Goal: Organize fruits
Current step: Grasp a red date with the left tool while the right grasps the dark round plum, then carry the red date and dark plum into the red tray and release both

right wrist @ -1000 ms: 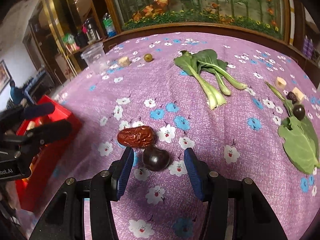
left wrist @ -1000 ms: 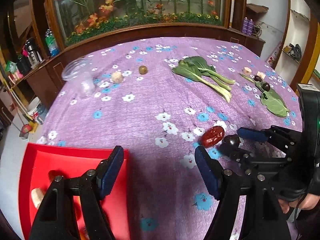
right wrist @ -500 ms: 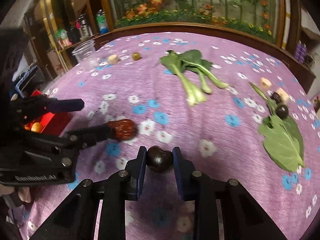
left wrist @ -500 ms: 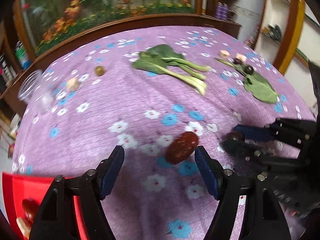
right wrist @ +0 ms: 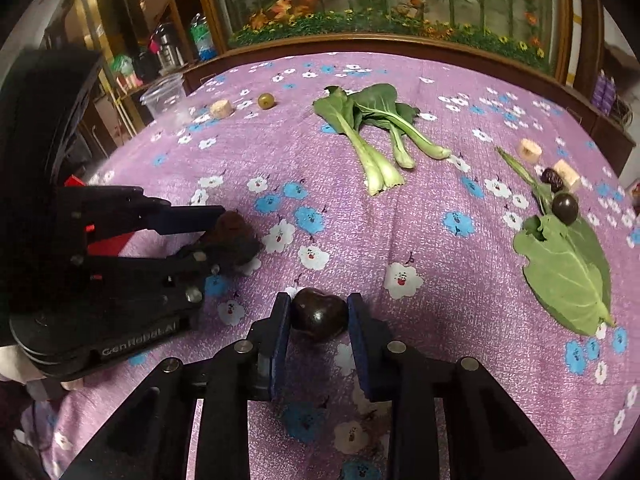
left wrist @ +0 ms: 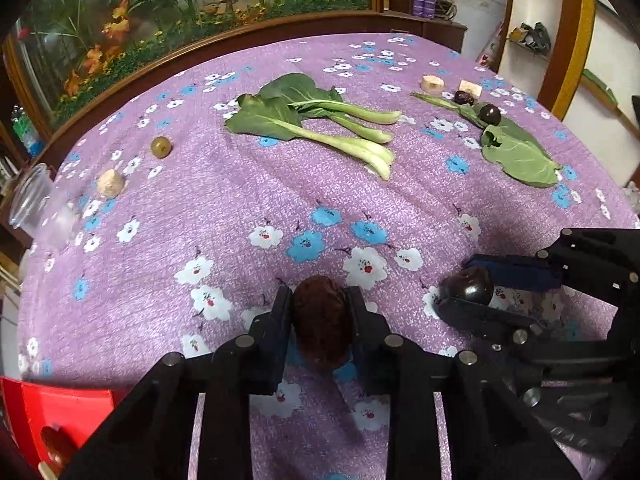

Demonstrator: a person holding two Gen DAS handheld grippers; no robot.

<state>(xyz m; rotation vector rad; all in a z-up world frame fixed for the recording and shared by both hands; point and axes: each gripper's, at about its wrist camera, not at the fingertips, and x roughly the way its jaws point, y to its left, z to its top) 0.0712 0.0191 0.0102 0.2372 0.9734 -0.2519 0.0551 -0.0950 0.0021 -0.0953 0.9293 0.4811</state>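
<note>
My left gripper is shut on a red-brown date just above the purple flowered cloth. My right gripper is shut on a dark plum; it also shows in the left wrist view. The left gripper shows in the right wrist view holding the date. The red tray is at the left view's bottom left corner. A green olive-like fruit, a dark plum and a dark date lie farther off.
Bok choy lies mid-table and a green leaf at the right. Pale food chunks are scattered. A clear plastic cup stands at the left edge. A wooden planter ledge runs behind the table.
My left gripper moved right from the tray and closed on the date. My right gripper closed on the dark plum and holds it.
</note>
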